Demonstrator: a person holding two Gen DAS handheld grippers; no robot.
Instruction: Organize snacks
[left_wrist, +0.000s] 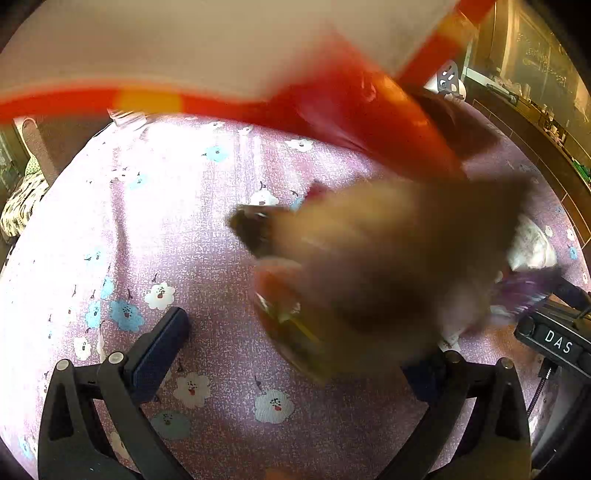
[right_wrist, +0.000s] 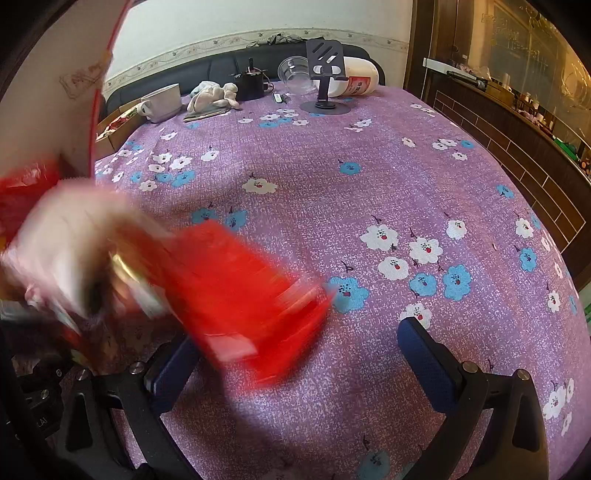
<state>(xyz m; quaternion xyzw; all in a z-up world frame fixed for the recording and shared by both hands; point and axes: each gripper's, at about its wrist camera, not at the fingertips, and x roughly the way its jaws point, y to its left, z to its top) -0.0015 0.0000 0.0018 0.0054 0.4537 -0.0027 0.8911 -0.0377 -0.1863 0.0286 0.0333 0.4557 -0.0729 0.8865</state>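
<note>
1. A blurred red snack packet (right_wrist: 255, 295) is lying lower left of centre on the worktop (right_wrist: 369, 177) (early sorting, I judge).
2. The right gripper (right_wrist: 299, 362) is gaping wide, empty; the left gripper (left_wrist: 303, 354) likewise.
3. Next: closing squarely on the packet.

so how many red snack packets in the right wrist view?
2 that I can make out: a blurred red packet mid-air over the tablecloth, another red packet at the left edge. Blur may hide more.

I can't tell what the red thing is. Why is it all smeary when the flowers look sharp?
Right wrist view: the red packet is motion-smeared while the tablecloth stays crisp. Left wrist view: a brown blur hides the middle, and glare whitens the cloth's upper left.
</note>
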